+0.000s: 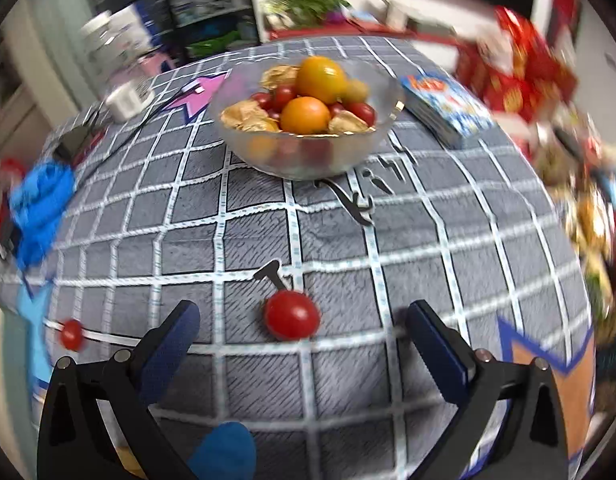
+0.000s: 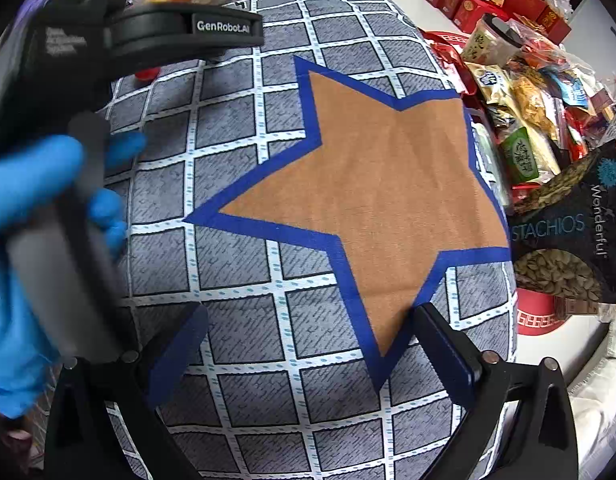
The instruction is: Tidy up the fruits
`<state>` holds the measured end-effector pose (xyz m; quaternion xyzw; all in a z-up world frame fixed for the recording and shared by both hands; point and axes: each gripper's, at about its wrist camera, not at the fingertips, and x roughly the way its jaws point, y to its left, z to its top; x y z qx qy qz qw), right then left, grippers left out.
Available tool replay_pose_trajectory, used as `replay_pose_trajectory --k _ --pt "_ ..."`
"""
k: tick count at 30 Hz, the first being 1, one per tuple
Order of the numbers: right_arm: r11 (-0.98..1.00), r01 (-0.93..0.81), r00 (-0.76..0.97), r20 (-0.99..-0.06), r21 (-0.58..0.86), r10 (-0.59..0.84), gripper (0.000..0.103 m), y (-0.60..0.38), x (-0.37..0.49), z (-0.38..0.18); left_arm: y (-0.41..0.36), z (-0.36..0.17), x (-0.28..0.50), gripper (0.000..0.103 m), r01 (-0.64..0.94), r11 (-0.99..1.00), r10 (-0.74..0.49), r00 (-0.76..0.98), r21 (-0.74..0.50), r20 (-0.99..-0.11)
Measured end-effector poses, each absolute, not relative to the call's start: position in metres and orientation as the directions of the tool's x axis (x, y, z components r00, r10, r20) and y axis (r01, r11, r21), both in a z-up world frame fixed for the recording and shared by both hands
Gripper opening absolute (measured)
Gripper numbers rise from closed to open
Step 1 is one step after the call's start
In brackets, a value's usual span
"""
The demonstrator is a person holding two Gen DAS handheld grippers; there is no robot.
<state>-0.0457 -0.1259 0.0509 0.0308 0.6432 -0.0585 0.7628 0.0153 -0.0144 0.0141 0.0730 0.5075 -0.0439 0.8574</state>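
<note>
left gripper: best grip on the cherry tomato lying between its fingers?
Take the cherry tomato across its widest middle, coming from above and the near side with the left gripper open as now. It is small, round and smooth, lying loose on the tablecloth, so an off-centre pinch would probably squirt it out.

Bowl (image 1: pixel 308 136) sits far-centre on bench (image 1: pixel 236 240), fruit piled in it. One tomato (image 1: pixel 291 315) lies near, btwn the left tongs (image 1: pixel 304 334), not touching them; 2nd tomato (image 1: pixel 71 334) well left. Box (image 1: pixel 444 106) just right of bowl. Snack packs (image 2: pixel 548 152) along right edge.
</note>
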Motion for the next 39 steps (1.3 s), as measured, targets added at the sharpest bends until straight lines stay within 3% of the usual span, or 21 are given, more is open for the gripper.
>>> replay_pose_trajectory --k 4,7,18,21,28,34,39 --pt "0.993 0.119 0.171 -0.984 -0.025 -0.045 0.103 -0.126 -0.046 0.051 0.012 0.068 -0.005 0.103 0.193 0.981 -0.078 0.538 0.033 -0.839" --pt "0.994 0.108 0.183 -0.982 -0.025 -0.045 0.103 -0.126 -0.048 0.051 0.049 0.089 -0.031 0.103 0.217 0.976 -0.128 0.482 -0.023 -0.867" --pt "0.997 0.08 0.086 -0.996 -0.024 -0.031 0.103 -0.118 -0.046 0.051 0.158 0.045 -0.14 0.103 0.15 0.989 -0.027 0.202 0.003 -0.979" --pt "0.998 0.058 0.071 -0.997 0.0 -0.005 0.103 -0.106 -0.052 0.055 0.167 0.055 -0.128 0.103 0.119 0.992 -0.059 0.22 -0.033 -0.974" --pt "0.999 0.022 0.15 -0.988 0.041 0.037 0.103 -0.08 -0.014 0.085 0.152 0.08 -0.044 0.103 0.147 0.989 -0.031 0.331 0.019 -0.943" --pt "0.998 0.021 0.2 -0.978 0.067 0.062 0.103 -0.065 0.037 0.093 0.154 0.05 0.017 0.103 0.063 0.997 -0.057 0.27 -0.042 -0.961" --pt "0.998 -0.003 0.219 -0.974 0.06 0.059 0.103 -0.062 0.066 0.085 0.146 0.025 0.038 0.103 0.056 0.998 -0.034 0.227 -0.022 -0.973"
